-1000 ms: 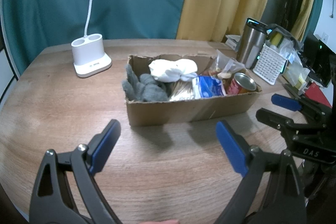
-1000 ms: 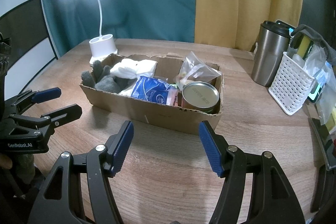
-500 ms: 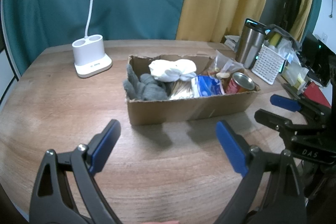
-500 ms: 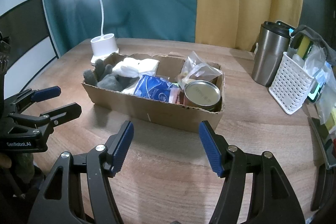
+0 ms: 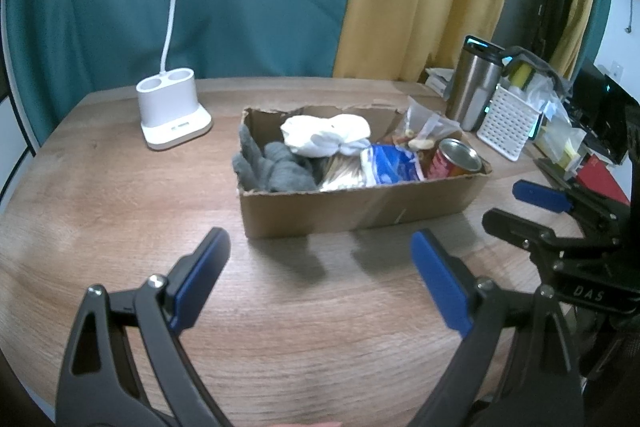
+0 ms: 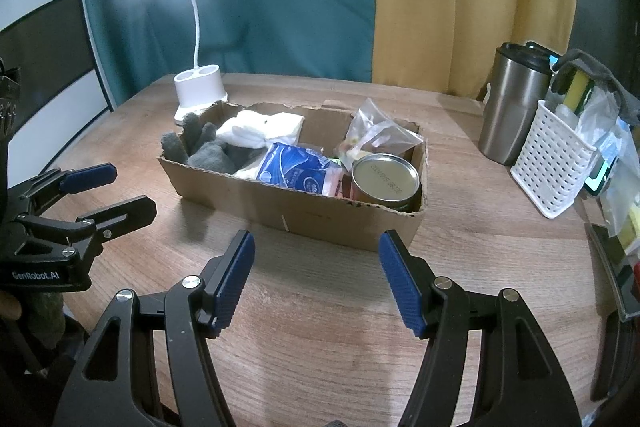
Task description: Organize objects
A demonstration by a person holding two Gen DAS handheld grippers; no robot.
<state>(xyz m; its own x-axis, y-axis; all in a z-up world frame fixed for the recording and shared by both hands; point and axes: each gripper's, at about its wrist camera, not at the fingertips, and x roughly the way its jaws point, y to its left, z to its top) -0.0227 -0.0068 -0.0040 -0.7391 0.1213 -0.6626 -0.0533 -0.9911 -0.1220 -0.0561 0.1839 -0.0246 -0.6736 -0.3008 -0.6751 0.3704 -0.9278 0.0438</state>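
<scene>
A shallow cardboard box (image 5: 360, 207) (image 6: 320, 223) sits mid-table. Inside lie a grey glove (image 5: 276, 167) (image 6: 208, 151), a white cloth (image 5: 324, 133) (image 6: 260, 131), a blue packet (image 5: 388, 167) (image 6: 296, 167), a clear snack bag (image 5: 424, 131) (image 6: 376, 139) and a tin can (image 5: 456, 159) (image 6: 386, 183). My left gripper (image 5: 320, 247) hovers open just in front of the box, nothing between its fingers. My right gripper (image 6: 318, 247) is likewise open and empty before the box's near wall. Each gripper shows at the edge of the other's view.
A white desk lamp base (image 5: 172, 115) (image 6: 200, 91) stands behind the box to the left. At the right stand a steel tumbler (image 5: 474, 87) (image 6: 512, 103) and a white perforated basket (image 5: 508, 123) (image 6: 556, 163) with clutter. Teal and yellow curtains hang behind the wooden table (image 5: 100, 207).
</scene>
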